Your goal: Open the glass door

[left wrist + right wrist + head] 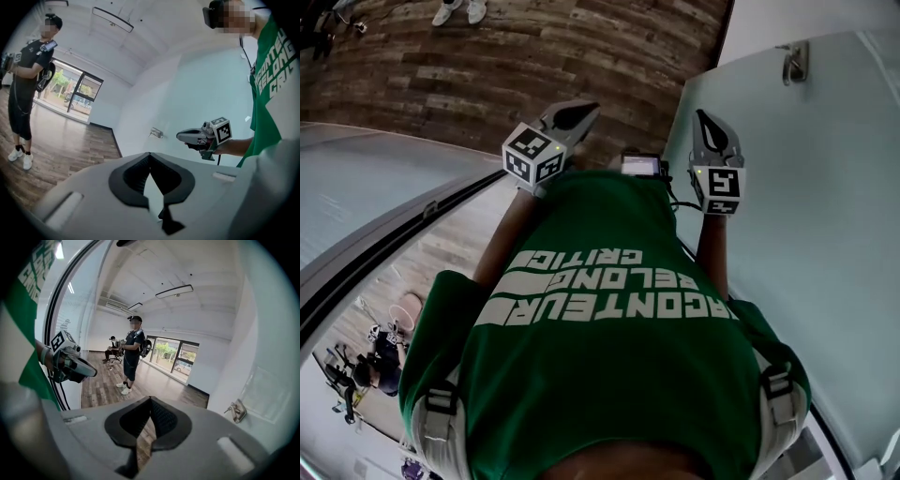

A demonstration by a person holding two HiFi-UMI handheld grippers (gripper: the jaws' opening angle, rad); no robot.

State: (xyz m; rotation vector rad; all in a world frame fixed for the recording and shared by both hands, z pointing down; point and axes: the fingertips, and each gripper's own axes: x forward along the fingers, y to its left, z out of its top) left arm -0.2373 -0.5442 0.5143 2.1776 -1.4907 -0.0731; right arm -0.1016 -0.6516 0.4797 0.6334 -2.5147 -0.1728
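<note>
The glass door (825,187) is a frosted pale pane on my right, with a small metal handle (794,62) near its far edge. Both grippers hang in the air in front of a green shirt, apart from the door. My left gripper (581,111) is shut with nothing in it, and so is my right gripper (705,117). In the left gripper view the jaws (149,157) meet, with the handle (157,133) and the right gripper (192,136) beyond. In the right gripper view the jaws (150,399) meet, and the handle (236,411) lies off to the right.
A glass wall with a black frame (356,253) runs along my left. A person in black (132,352) stands on the wooden floor (534,56) ahead, and another sits further back (111,350). Large windows (176,355) line the far wall.
</note>
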